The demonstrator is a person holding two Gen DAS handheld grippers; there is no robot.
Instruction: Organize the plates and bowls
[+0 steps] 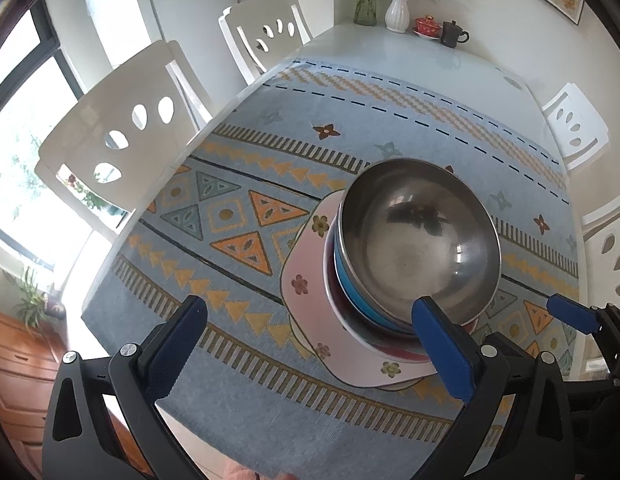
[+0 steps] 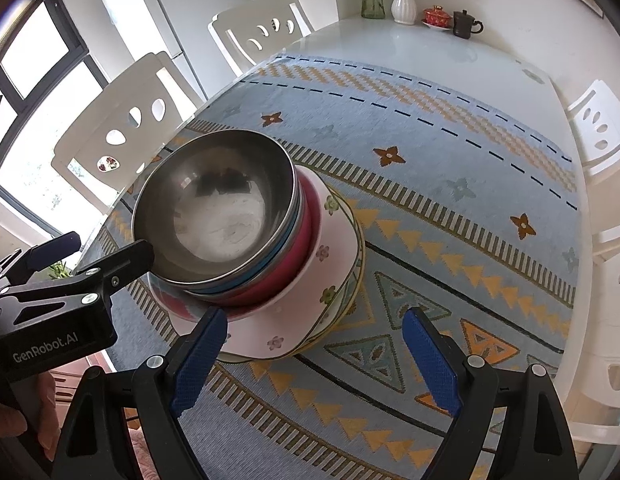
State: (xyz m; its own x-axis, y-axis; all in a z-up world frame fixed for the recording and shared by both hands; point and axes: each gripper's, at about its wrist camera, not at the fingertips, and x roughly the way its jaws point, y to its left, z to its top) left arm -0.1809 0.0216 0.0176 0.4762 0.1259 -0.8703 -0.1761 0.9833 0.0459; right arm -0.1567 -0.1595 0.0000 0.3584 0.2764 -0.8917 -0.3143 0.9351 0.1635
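A steel bowl (image 1: 420, 240) tops a stack: a blue bowl (image 1: 346, 280), a red bowl (image 1: 330, 268) and a white bowl under it, on a pink square floral plate (image 1: 306, 276) over another plate. The stack also shows in the right wrist view, with the steel bowl (image 2: 218, 208), the red bowl (image 2: 294, 268) and the pink plate (image 2: 334, 248). My left gripper (image 1: 310, 328) is open and empty, just in front of the stack. My right gripper (image 2: 314, 336) is open and empty, near the stack's front right. The left gripper (image 2: 62, 276) shows beside the steel bowl.
The patterned blue cloth (image 1: 270, 152) covers the white table (image 1: 390, 48). White chairs (image 1: 122, 128) stand along the left and right sides. Vases (image 1: 398, 12), a red cup and a dark teapot (image 1: 452, 34) stand at the far end.
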